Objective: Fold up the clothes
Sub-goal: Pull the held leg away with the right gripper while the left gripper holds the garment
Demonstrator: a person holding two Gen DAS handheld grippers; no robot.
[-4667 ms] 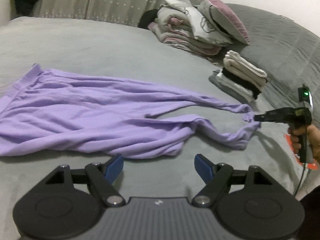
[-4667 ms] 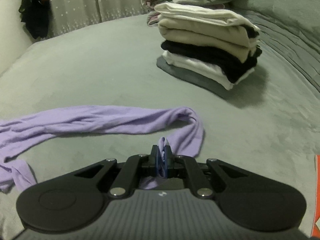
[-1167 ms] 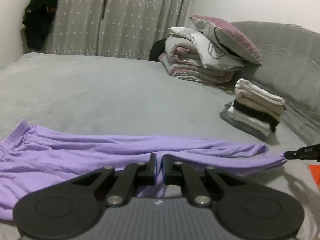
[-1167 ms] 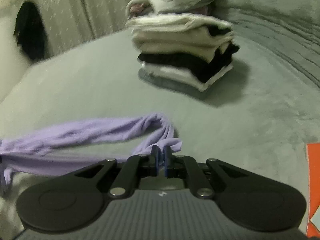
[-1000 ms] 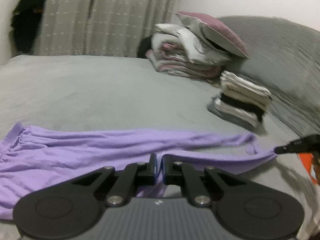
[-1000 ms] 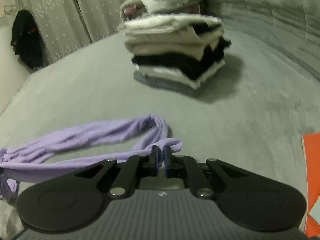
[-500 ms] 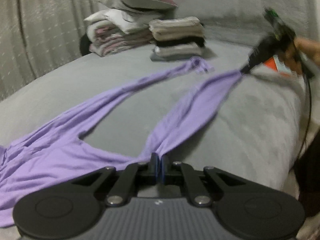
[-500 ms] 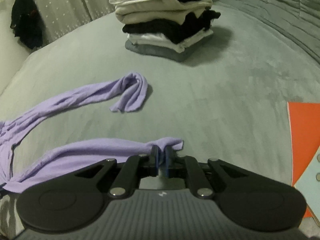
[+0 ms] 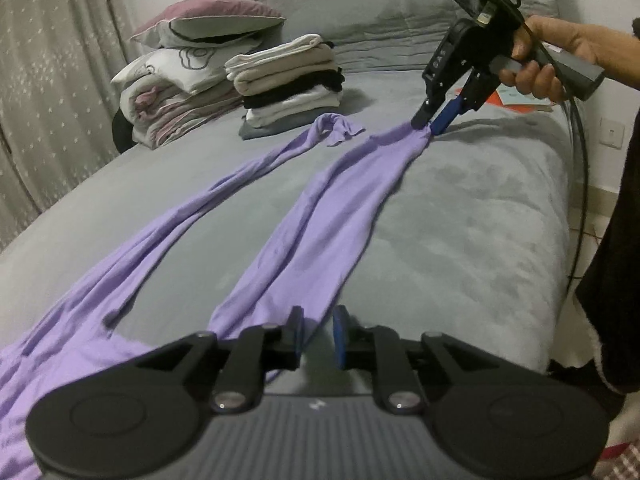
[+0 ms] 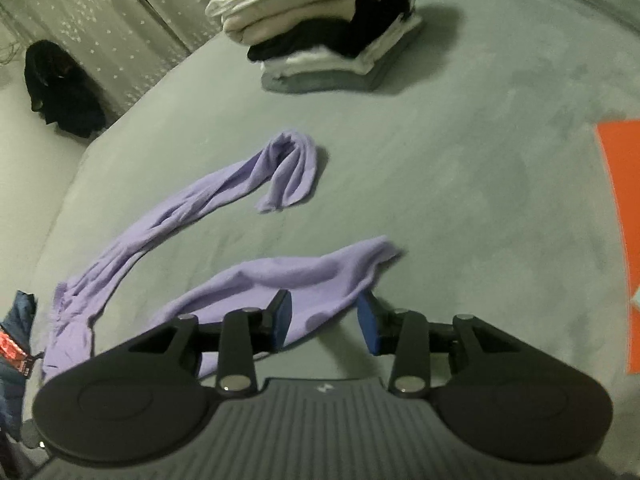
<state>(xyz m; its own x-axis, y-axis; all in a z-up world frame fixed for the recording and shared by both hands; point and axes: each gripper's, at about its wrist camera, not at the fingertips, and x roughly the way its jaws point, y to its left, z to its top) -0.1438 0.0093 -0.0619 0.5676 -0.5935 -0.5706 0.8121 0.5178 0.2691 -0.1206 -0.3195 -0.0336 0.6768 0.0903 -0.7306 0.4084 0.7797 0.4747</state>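
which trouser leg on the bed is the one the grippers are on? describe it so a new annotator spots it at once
On the grey bed, purple trousers lie with both legs stretched toward the stack of folded clothes. The wanted leg is the wider, flatter one nearer the bed's edge. Its cuff ends at the right gripper, while the other leg is bunched thin, with its cuff curled over near the stack.

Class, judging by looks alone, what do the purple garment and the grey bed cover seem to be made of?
Purple garment: probably thin matte jersey knit; it drapes limp, with fine soft wrinkles.
Grey bed cover: likely velvety short-pile fabric; mottled light and dark patches suggest brushed nap, though the fibre is unclear.
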